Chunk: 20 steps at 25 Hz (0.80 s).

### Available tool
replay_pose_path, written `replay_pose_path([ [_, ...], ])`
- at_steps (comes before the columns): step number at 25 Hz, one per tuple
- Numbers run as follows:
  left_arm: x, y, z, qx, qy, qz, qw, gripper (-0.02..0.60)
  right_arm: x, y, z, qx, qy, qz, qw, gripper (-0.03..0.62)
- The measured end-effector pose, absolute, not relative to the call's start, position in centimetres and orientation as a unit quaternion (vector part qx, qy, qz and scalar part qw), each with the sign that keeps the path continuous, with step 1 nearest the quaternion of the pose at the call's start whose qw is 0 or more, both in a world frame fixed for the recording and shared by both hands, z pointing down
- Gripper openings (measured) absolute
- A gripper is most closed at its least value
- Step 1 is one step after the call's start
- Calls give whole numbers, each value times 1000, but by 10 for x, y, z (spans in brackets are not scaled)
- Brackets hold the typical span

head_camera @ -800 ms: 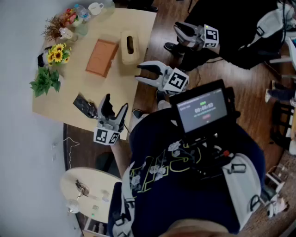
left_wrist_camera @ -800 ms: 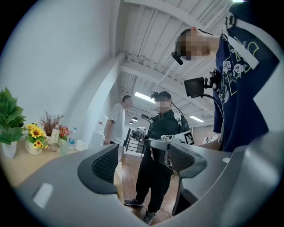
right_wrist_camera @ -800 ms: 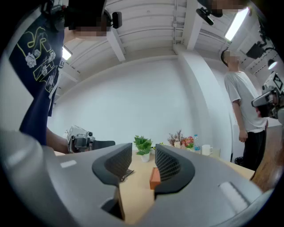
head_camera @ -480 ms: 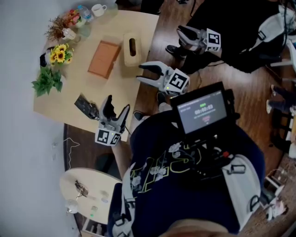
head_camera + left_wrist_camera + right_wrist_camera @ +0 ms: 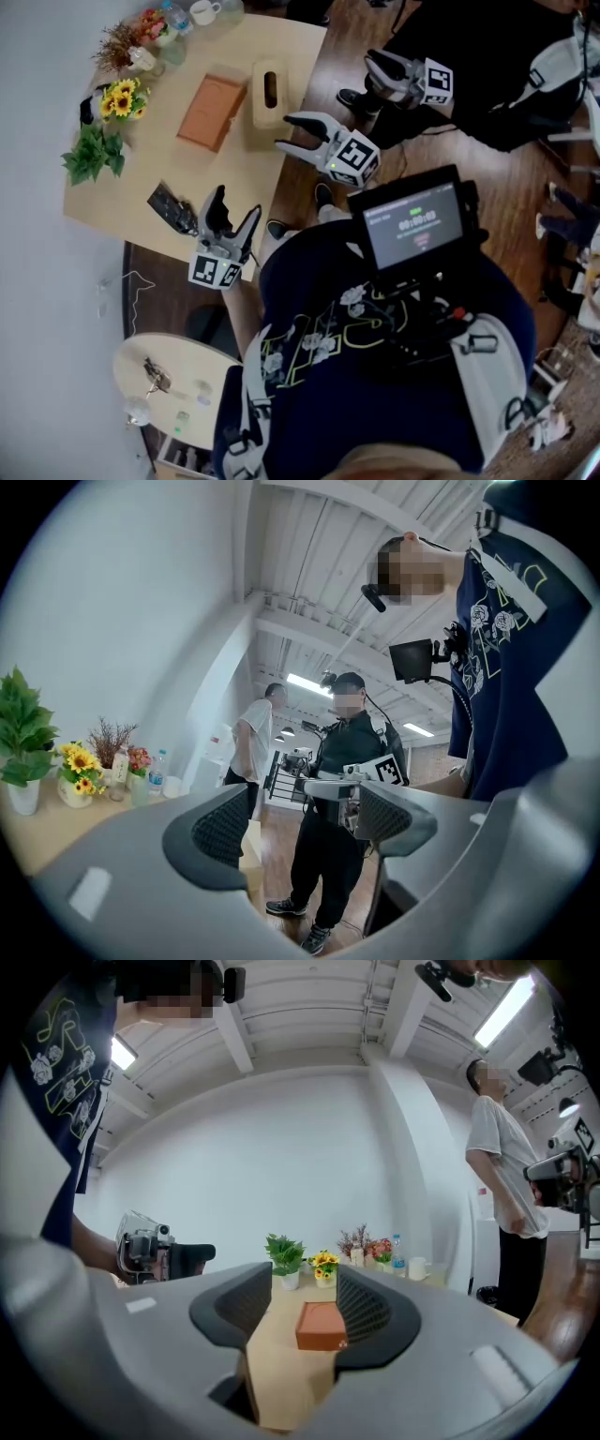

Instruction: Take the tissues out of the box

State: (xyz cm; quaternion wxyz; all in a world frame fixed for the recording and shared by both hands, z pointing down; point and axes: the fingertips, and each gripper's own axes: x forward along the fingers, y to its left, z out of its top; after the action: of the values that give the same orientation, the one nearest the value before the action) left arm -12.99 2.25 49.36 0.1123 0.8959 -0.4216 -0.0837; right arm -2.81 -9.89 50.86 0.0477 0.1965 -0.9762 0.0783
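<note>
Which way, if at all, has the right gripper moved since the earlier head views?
Yes: the right gripper has edged up the picture, towards the beige wooden tissue box, jaws open and empty.

You stand in an open, office-like studio — white walls, exposed ceiling beams (image 5: 309,630) with strip lights (image 5: 506,1007), a wood floor (image 5: 497,187), a pale table (image 5: 239,173) dressed with sunflowers (image 5: 119,97) — and another person (image 5: 339,761) wears recording gear too.
</note>
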Motion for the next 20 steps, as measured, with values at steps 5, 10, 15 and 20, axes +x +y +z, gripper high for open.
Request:
replay_pose_path([
  [5,-127,22,495,901,-414,-77,107,373,-30,-105,513,203,-975,79,53,201],
  [10,-123,22,494,899,-412,-84,121,373,-30,-111,517,209,-973,85,51,201],
  [15,-120,25,497,906,-403,-68,107,373,-30,-114,522,213,-971,88,59,201],
  [20,-118,26,496,907,-401,-68,108,373,-34,-118,523,220,-969,87,69,202],
])
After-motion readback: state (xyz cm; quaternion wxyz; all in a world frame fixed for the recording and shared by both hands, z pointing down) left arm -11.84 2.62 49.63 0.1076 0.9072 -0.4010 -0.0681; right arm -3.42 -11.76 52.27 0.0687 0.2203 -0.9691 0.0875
